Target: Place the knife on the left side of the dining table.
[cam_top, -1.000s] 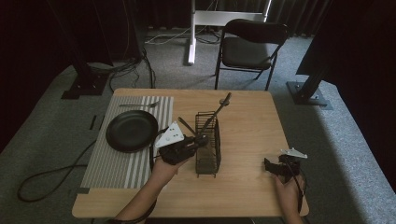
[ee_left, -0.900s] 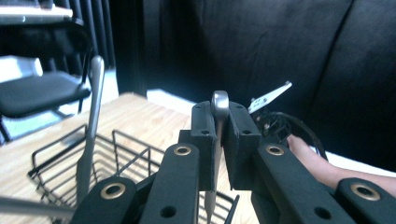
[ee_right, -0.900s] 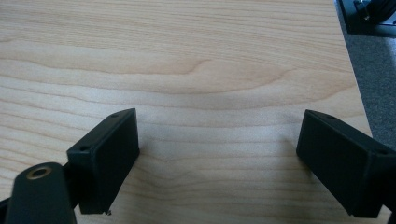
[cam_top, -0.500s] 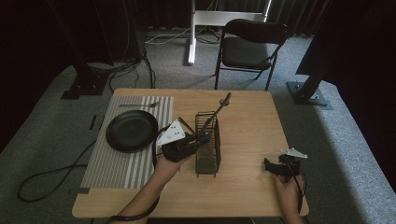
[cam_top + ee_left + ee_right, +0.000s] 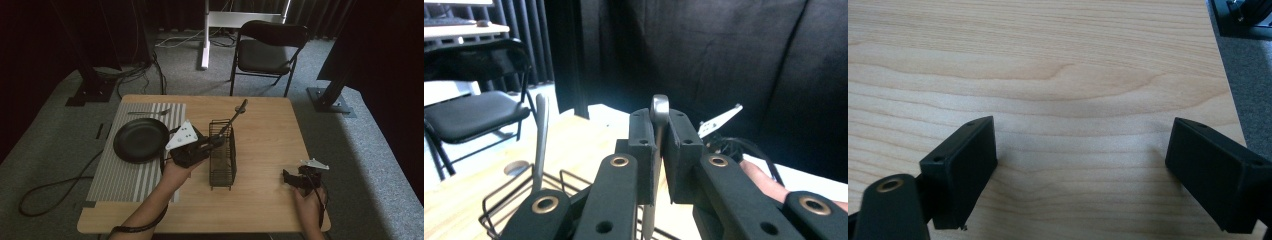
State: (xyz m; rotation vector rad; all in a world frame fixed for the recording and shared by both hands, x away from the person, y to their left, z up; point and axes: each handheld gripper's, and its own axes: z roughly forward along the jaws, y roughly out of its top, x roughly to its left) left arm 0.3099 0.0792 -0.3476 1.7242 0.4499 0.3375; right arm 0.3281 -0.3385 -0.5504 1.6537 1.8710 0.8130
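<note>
A metal utensil (image 5: 659,112) stands upright between the jaws of the left gripper (image 5: 659,150), which are pressed tight on its handle; only the rounded handle end shows above the pads, so I cannot tell what kind of utensil it is. In the high view the left gripper (image 5: 200,146) is at the left wall of a black wire rack (image 5: 223,155) near the middle of the tabletop (image 5: 265,125), and the held piece sits just at the rack's edge. A second, longer utensil (image 5: 235,116) leans out of the rack's far end, tilted toward the far right; in the left gripper view its pale handle (image 5: 541,140) rises from the wire frame to the left of the jaws.

Left of the rack lies a black pan (image 5: 141,140) on a striped mat (image 5: 125,175), with a small piece of cutlery (image 5: 149,113) at the mat's far edge.

The right gripper (image 5: 296,179) rests low near the tabletop's near right corner, well apart from the rack, with the person's hand (image 5: 310,205) behind it. Its jaws stand wide, with bare wood between them in the right gripper view (image 5: 1078,170).

Beyond the tabletop stands a black folding chair (image 5: 267,52) on grey carpet.
</note>
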